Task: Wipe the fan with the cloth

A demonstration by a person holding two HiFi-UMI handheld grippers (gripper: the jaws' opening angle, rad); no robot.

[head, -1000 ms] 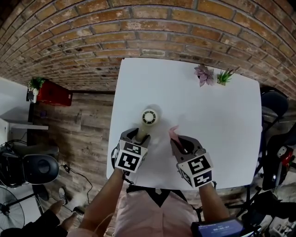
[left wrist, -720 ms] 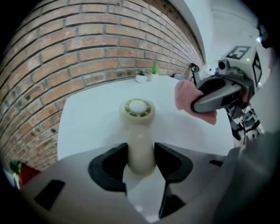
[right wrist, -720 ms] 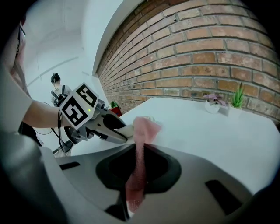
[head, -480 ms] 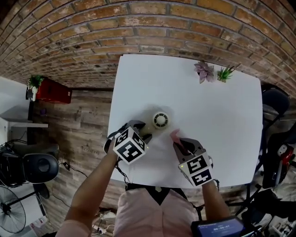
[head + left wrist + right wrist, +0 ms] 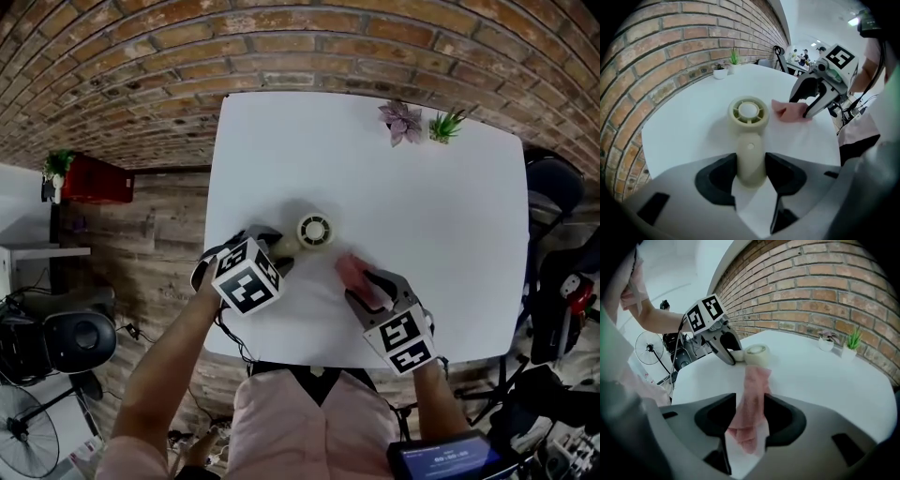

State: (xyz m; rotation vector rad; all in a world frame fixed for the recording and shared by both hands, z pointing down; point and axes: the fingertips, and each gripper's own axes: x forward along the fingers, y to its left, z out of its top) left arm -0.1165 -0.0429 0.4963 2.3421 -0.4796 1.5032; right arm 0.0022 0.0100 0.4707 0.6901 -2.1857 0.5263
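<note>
While the left gripper (image 5: 751,165) clamps the handle of the fan (image 5: 748,112), the right gripper (image 5: 750,414) has just been opening its jaws. The pink cloth (image 5: 755,380) lies loose between them on the worktop (image 5: 422,197).

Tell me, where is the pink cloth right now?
In the head view the cloth lies on the white table, just right of the fan. It sits between the jaws of the right gripper, which have just been opening.
</note>
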